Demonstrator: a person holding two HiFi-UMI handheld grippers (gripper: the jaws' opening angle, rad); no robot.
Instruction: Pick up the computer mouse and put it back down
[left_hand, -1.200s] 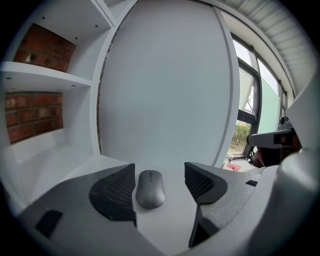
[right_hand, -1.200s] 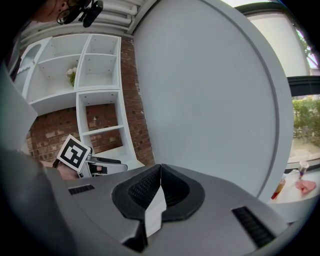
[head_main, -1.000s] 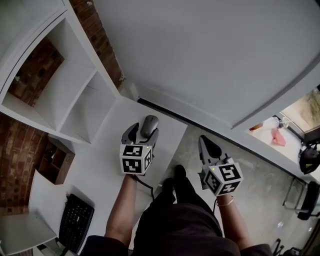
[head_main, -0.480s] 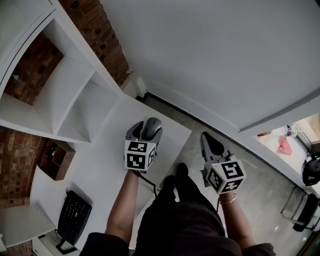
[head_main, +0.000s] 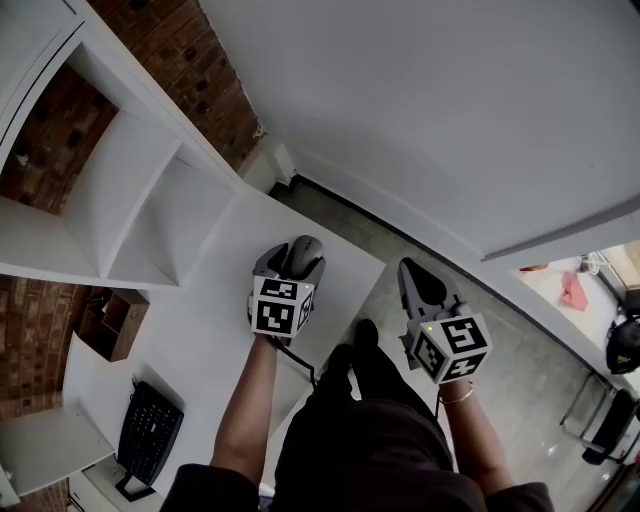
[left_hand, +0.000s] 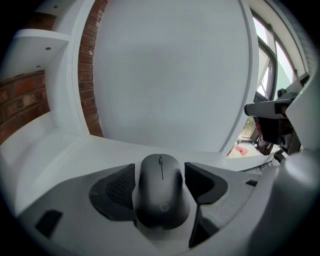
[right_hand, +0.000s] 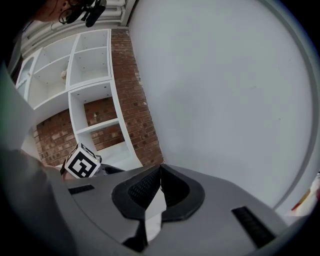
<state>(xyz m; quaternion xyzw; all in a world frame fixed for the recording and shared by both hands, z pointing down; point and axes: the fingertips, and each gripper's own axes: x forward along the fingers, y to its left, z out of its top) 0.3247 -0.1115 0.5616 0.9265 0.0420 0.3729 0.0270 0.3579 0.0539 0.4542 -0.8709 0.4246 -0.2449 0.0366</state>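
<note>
Left gripper (head_main: 290, 268) has its jaws clamped on the mouse (left_hand: 161, 192), one pad on each flank, wheel end pointing away from us. The mouse is over the far corner of the white worktop (head_main: 215, 330); we cannot tell whether it touches the surface or hangs just clear. Right gripper (right_hand: 159, 185) is empty, jaws together, held out past the worktop edge over the floor. Our judgement: the smooth, curved shell could squirt forward under a pinch, so we squeeze evenly, stay level and lower straight down, well inside the corner. We open the jaws only once the base lies flat. Right gripper best left out of it.
</note>
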